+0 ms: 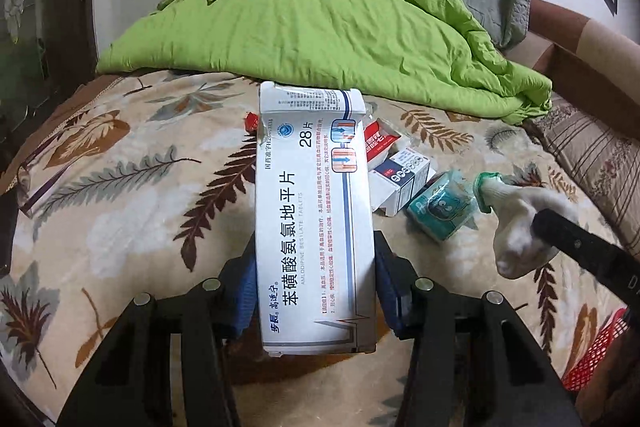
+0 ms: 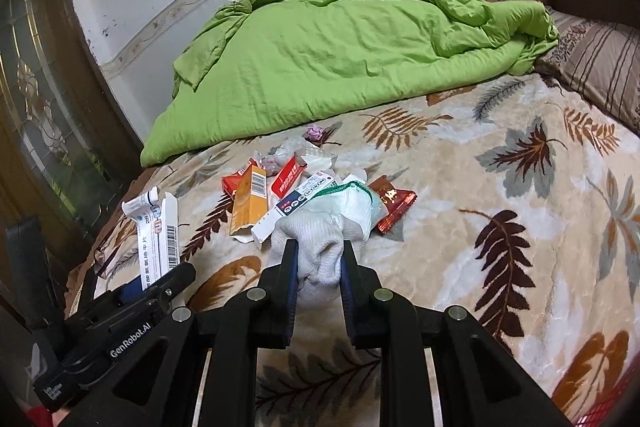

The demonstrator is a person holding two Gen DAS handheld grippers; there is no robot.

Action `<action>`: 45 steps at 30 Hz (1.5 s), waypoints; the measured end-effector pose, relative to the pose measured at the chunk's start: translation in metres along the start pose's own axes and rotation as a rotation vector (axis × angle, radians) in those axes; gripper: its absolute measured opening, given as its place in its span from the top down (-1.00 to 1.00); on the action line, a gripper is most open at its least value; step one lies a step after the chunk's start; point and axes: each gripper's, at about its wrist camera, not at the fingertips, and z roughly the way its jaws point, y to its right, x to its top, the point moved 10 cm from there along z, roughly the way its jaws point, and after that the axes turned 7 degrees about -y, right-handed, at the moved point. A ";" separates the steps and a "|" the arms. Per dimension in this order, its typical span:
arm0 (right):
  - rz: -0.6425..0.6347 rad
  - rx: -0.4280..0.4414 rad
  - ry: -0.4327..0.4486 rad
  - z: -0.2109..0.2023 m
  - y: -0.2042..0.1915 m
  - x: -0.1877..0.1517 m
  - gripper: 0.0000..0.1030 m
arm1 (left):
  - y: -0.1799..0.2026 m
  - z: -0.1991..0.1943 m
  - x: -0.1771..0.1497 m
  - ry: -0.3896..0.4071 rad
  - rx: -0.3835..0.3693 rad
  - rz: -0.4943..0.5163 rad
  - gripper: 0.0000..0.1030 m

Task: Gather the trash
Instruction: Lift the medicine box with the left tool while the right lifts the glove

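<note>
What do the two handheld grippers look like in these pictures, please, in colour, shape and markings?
Both are matte black plastic. The left gripper and right gripper each have two flat fingers lined with blue pads, hinged on black linkage bars with round silver pins. White lettering reading GenRobot.AI runs along the left gripper's body.

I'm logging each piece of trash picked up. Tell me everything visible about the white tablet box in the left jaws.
The white tablet box is a long, flat cardboard carton with blue and grey printing, a barcode on one side and "28" on its face. Its far end flap is torn open. The left gripper clamps its near end between blue pads, holding it lifted above the leaf-patterned blanket, long axis pointing away.
</note>
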 end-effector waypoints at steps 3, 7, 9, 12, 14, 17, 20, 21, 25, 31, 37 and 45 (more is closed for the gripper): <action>-0.001 0.004 -0.007 0.002 -0.001 0.000 0.60 | 0.001 -0.001 0.000 0.009 0.009 0.014 0.03; -0.001 0.007 -0.016 0.004 -0.002 -0.001 0.60 | -0.001 0.000 -0.001 0.007 0.016 0.012 0.03; 0.004 0.009 -0.017 0.005 -0.002 -0.001 0.60 | -0.003 0.001 -0.001 0.005 0.021 0.005 0.03; 0.012 0.012 -0.016 0.004 0.000 -0.001 0.60 | -0.004 0.000 -0.001 0.010 0.033 0.002 0.03; 0.011 0.012 -0.017 0.004 0.000 -0.001 0.60 | -0.003 -0.001 -0.001 0.014 0.043 0.011 0.03; 0.009 0.012 -0.016 0.004 0.000 -0.001 0.60 | 0.000 -0.002 -0.002 0.022 0.056 0.031 0.03; 0.011 0.013 -0.017 0.004 0.001 -0.001 0.60 | 0.002 -0.002 -0.002 0.024 0.063 0.043 0.03; 0.012 0.014 -0.017 0.004 0.001 -0.001 0.60 | 0.002 -0.002 -0.002 0.024 0.065 0.045 0.03; 0.011 0.013 -0.017 0.004 0.001 -0.001 0.60 | 0.002 -0.002 -0.002 0.025 0.070 0.049 0.03; 0.012 0.014 -0.017 0.003 0.002 0.000 0.60 | 0.003 -0.002 -0.002 0.029 0.079 0.060 0.03; 0.013 -0.002 -0.020 0.005 0.003 -0.001 0.60 | 0.002 -0.003 -0.001 0.034 0.077 0.066 0.03; -0.049 -0.086 0.001 -0.006 -0.006 0.004 0.60 | 0.007 -0.005 0.002 0.039 0.060 0.070 0.03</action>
